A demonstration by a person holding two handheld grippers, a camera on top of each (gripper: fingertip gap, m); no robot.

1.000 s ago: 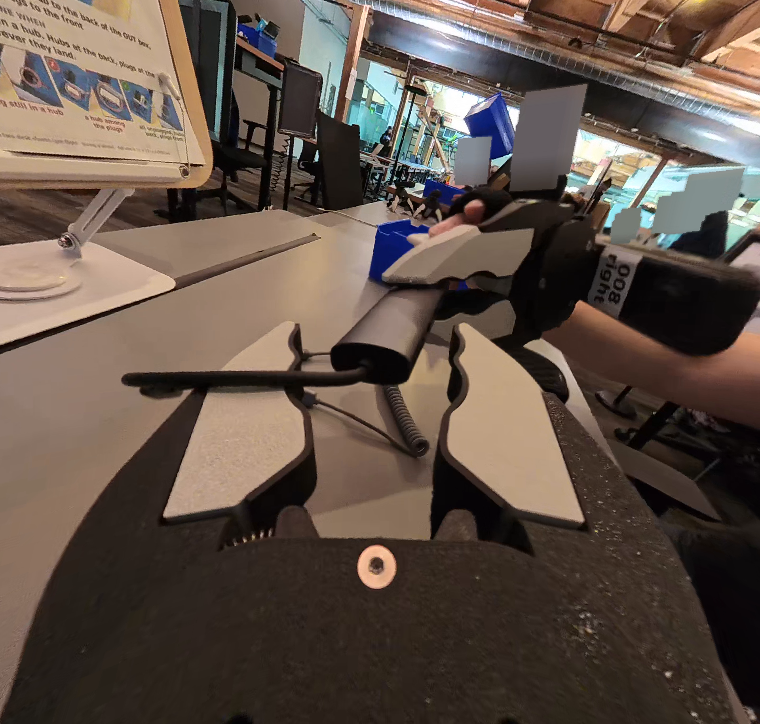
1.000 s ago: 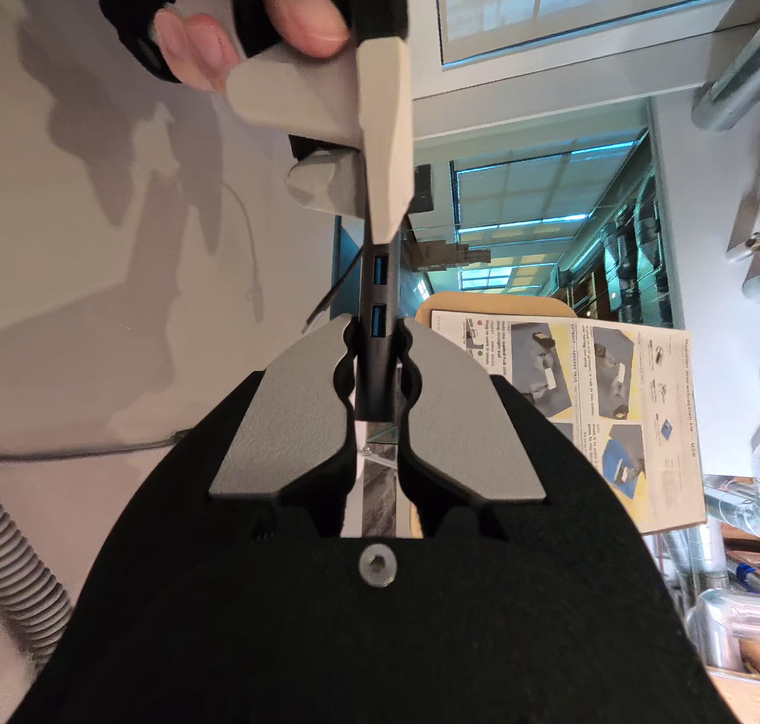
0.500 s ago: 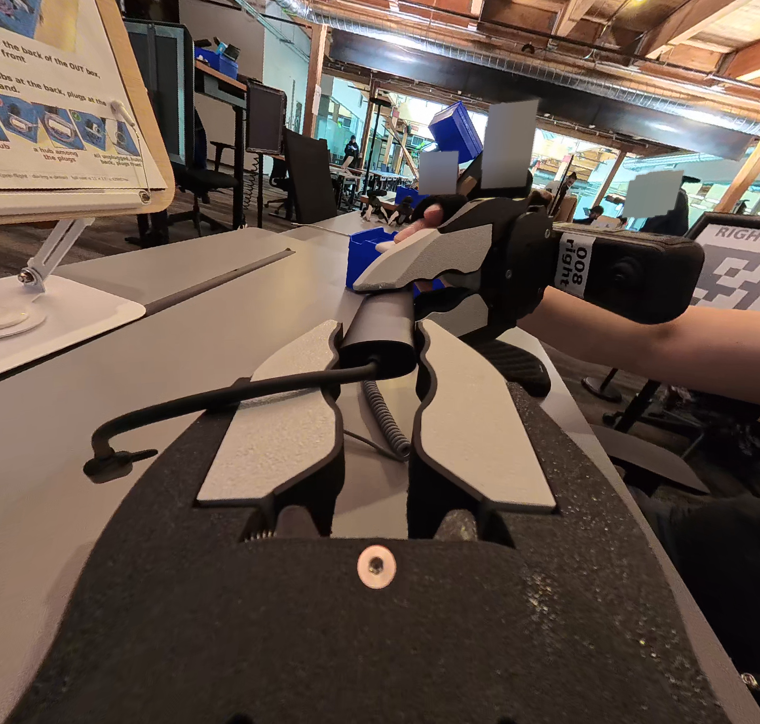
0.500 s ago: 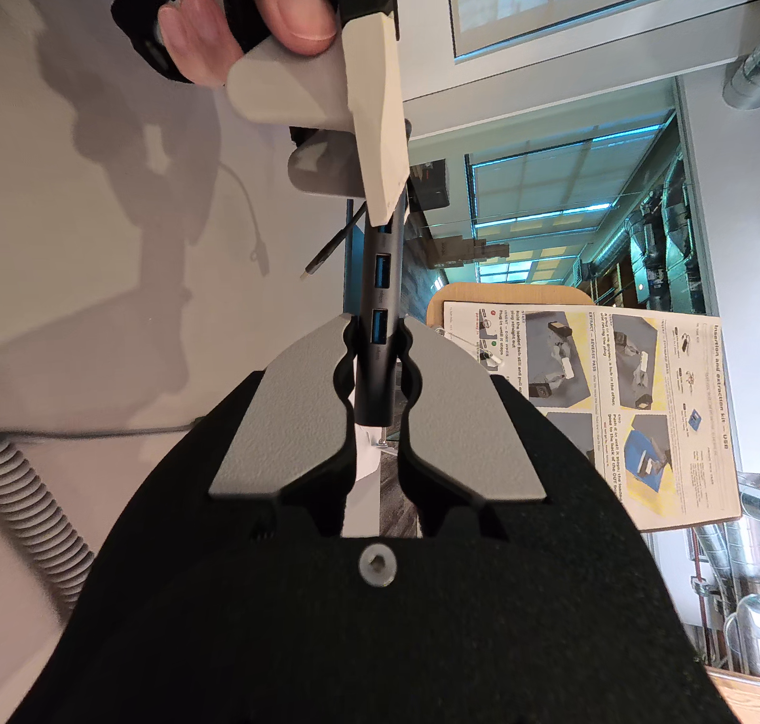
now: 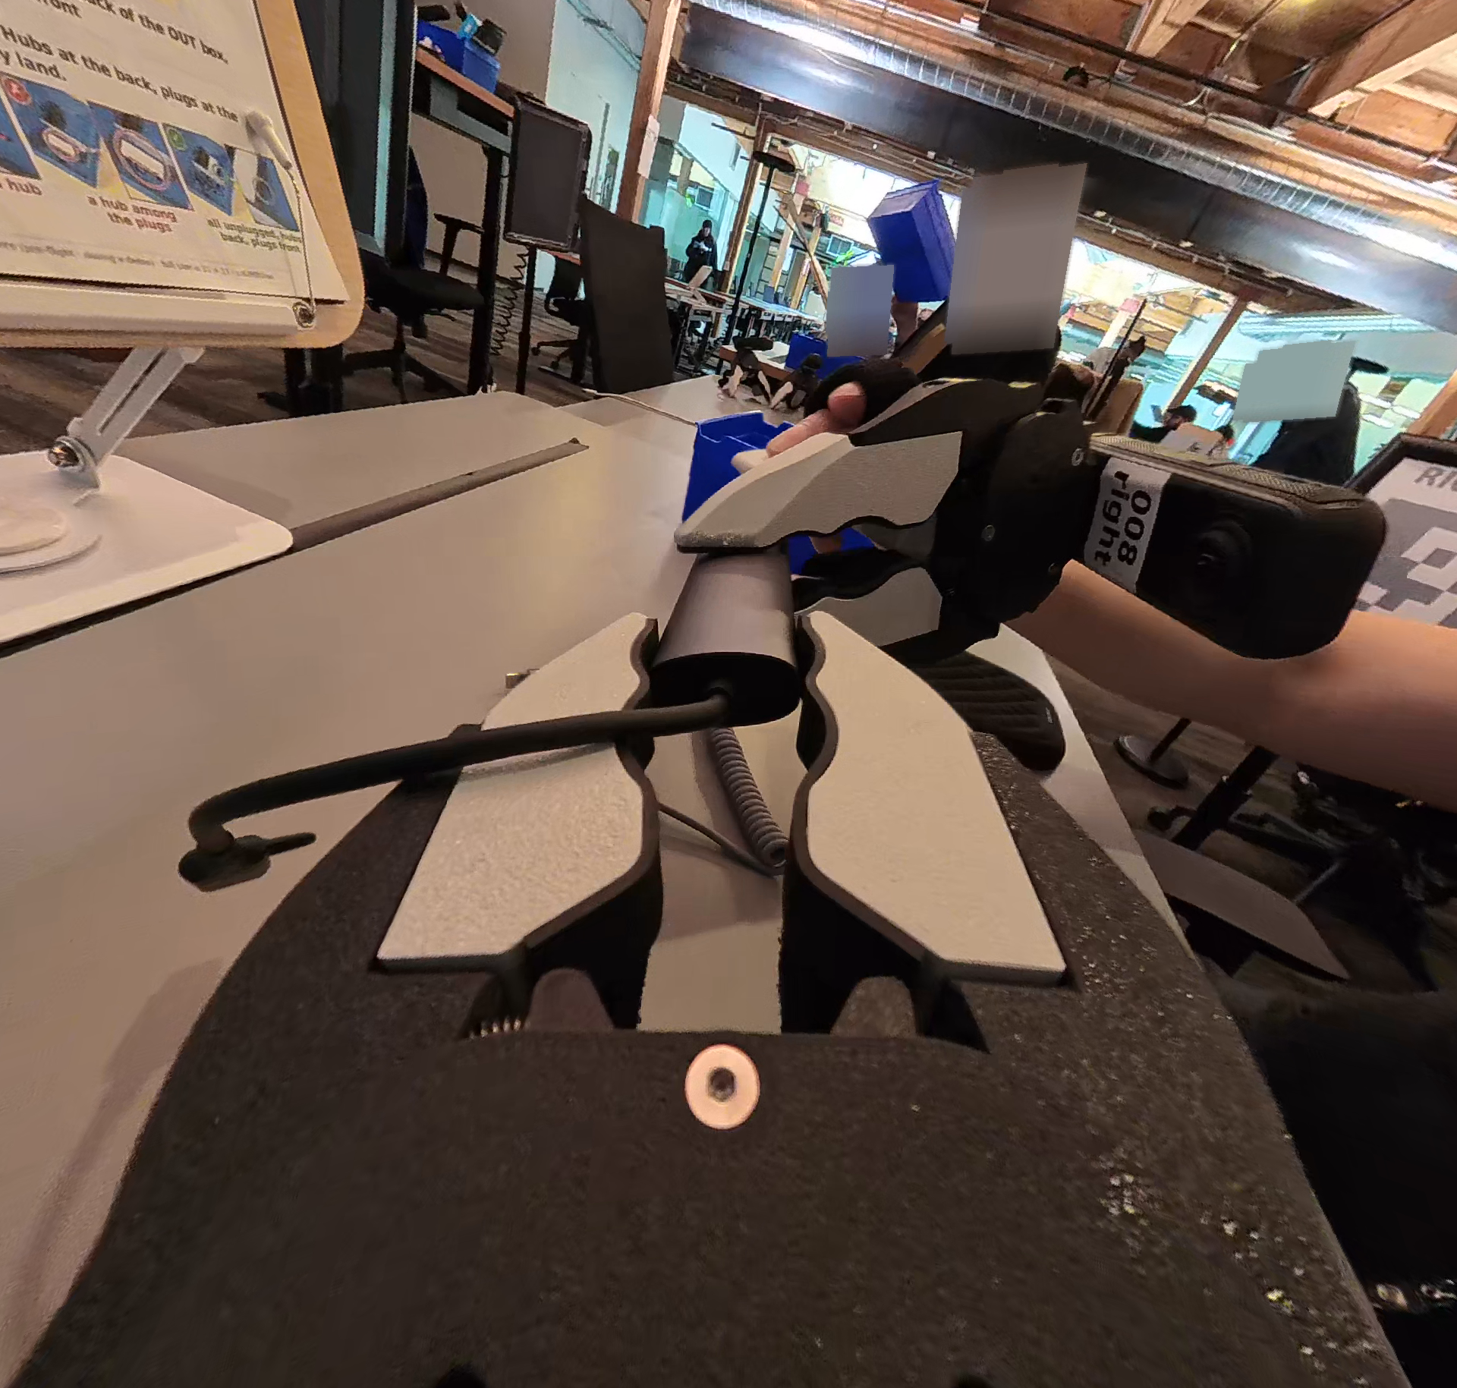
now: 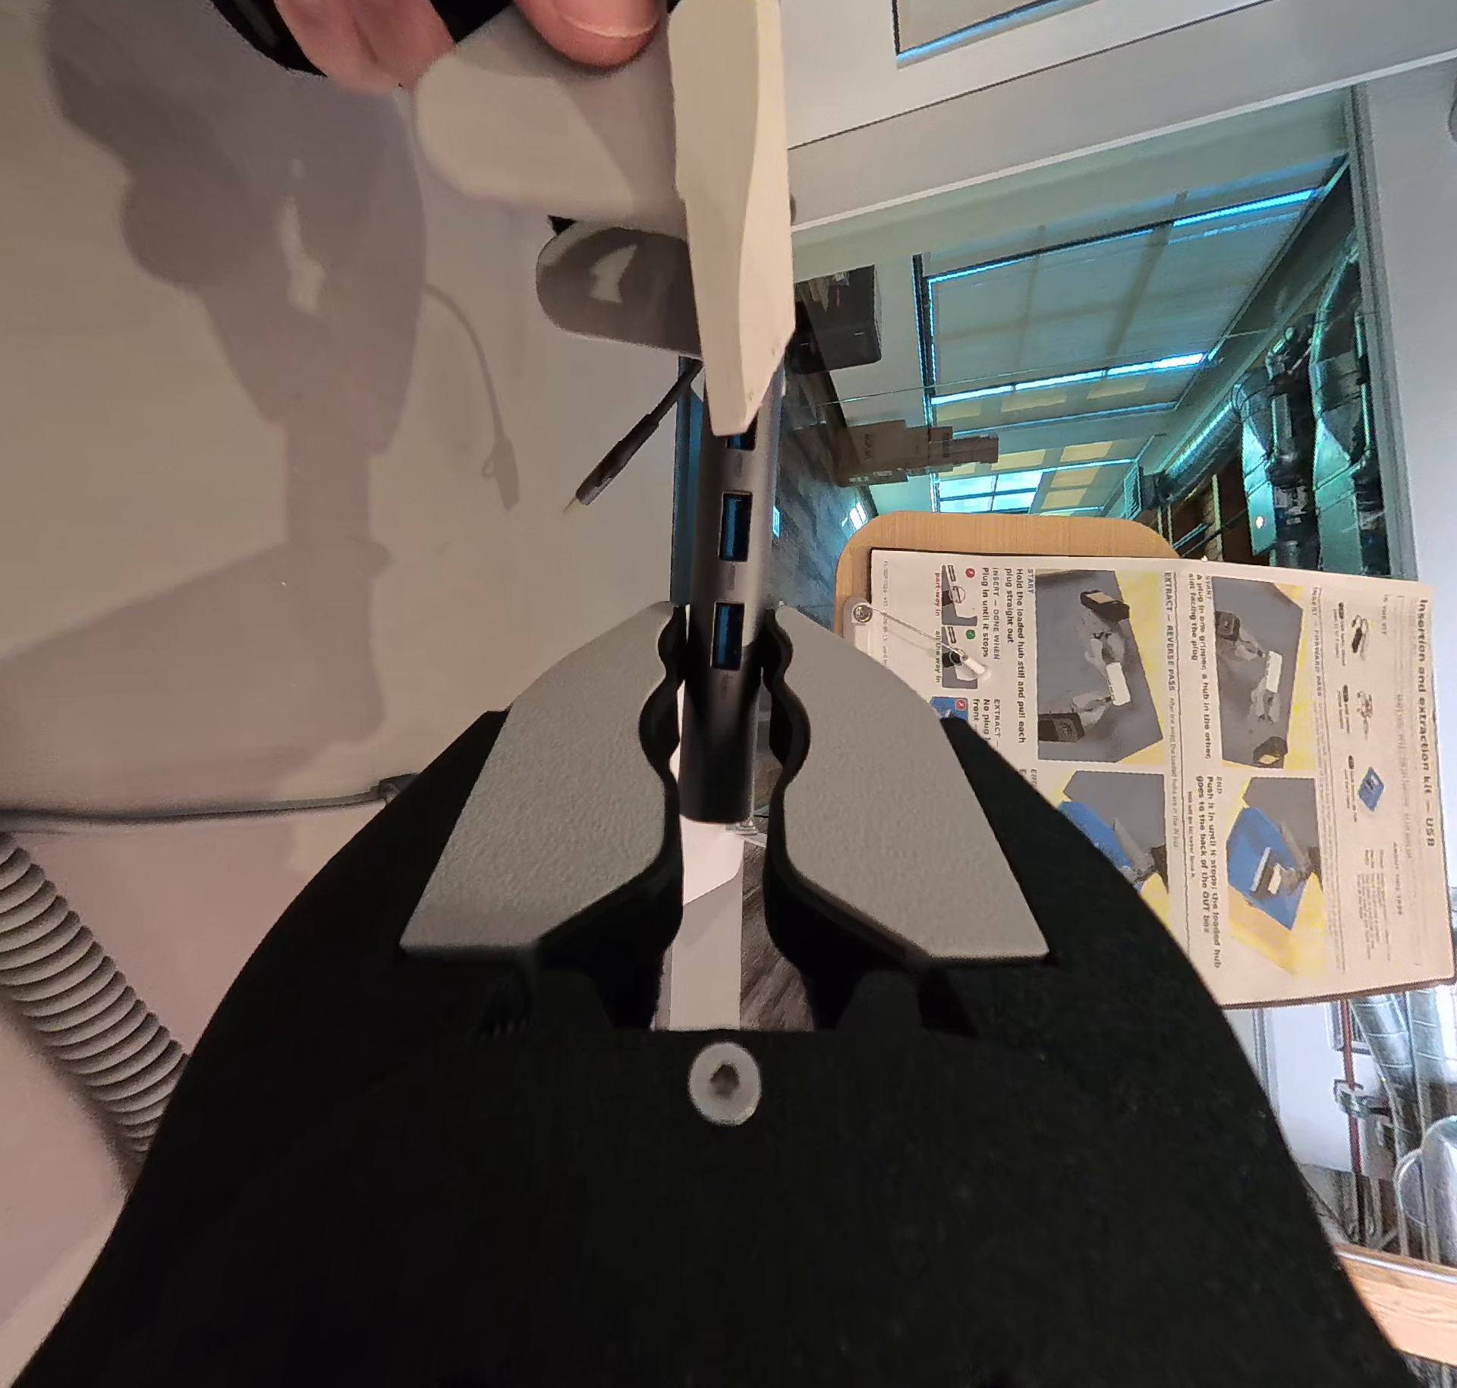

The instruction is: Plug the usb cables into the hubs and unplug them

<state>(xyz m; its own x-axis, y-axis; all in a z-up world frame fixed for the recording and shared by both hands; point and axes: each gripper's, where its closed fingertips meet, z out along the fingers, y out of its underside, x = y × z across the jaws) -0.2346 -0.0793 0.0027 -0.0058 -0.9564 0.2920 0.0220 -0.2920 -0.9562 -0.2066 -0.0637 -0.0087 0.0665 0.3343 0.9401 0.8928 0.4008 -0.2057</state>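
Fingers (image 5: 552,759) of the left gripper (image 5: 724,664) clamp the cable end of the dark hub (image 5: 729,625); the right gripper (image 6: 721,656) grips its opposite end. Its cable (image 5: 441,759) droops onto the grey table (image 5: 355,640), above which both hold the hub.

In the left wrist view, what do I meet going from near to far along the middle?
Left gripper → dark grey hub with black cable → right gripper → blue plastic bin.
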